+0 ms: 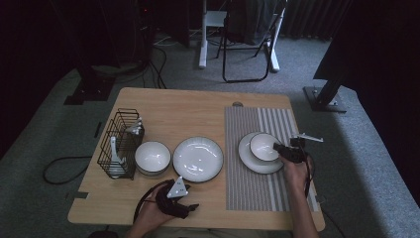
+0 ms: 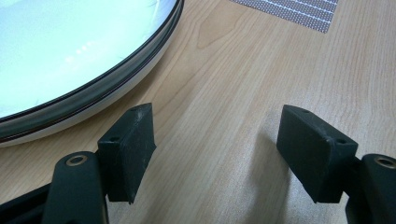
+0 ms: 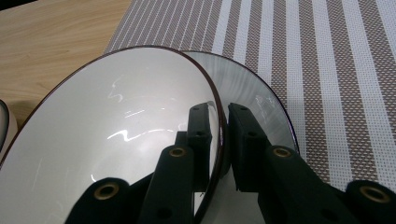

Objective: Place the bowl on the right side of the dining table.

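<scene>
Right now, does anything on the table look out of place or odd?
Only one thing: the small bowl sits tilted on the plate on the striped mat, because the right claw grips its rim. Nothing is spilled or broken.

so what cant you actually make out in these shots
- Wire rack, high view: its contents are too small and dim to identify.
- Small bowl, right gripper view: the bottom edge cuts off its near part, so whether it rests on the plate or is lifted is unclear.
- Large plate, left gripper view: cut off by the top and left edges.
- Room beyond the table, high view: lost in darkness.
</scene>
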A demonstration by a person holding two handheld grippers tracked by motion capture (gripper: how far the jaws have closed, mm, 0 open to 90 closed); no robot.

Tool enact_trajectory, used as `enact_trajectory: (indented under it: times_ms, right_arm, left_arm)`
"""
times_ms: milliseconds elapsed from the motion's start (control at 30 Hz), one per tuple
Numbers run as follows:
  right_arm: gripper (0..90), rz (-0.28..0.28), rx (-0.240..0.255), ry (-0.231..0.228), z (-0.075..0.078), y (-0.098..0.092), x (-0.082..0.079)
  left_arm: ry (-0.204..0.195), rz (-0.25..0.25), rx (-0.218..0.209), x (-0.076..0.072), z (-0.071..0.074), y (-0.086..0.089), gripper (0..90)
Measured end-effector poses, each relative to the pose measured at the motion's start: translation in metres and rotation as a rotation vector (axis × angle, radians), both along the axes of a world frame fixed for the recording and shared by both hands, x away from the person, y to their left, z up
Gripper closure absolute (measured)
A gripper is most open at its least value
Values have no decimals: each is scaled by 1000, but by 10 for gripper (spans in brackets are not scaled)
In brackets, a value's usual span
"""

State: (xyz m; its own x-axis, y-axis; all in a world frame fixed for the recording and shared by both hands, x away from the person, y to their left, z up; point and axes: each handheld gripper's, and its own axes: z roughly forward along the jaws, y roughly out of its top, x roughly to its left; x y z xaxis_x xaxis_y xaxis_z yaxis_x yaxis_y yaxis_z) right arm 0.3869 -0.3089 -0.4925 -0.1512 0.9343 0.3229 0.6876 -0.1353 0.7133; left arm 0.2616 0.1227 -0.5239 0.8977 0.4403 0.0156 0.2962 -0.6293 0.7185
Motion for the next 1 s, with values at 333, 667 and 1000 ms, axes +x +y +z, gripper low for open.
enact_trajectory:
  times_ms: [333,667,1000]
  right_arm:
    - [797,5,5,-4,-1,0,0]
    - [708,14,-7,-22,2,-1,-1]
    - [659,10,-69,-60,14,1,-5]
  left_arm:
    - [0,0,0,0,0,0,284]
    - [0,0,0,0,0,0,285]
    - [0,0,0,0,0,0,284]
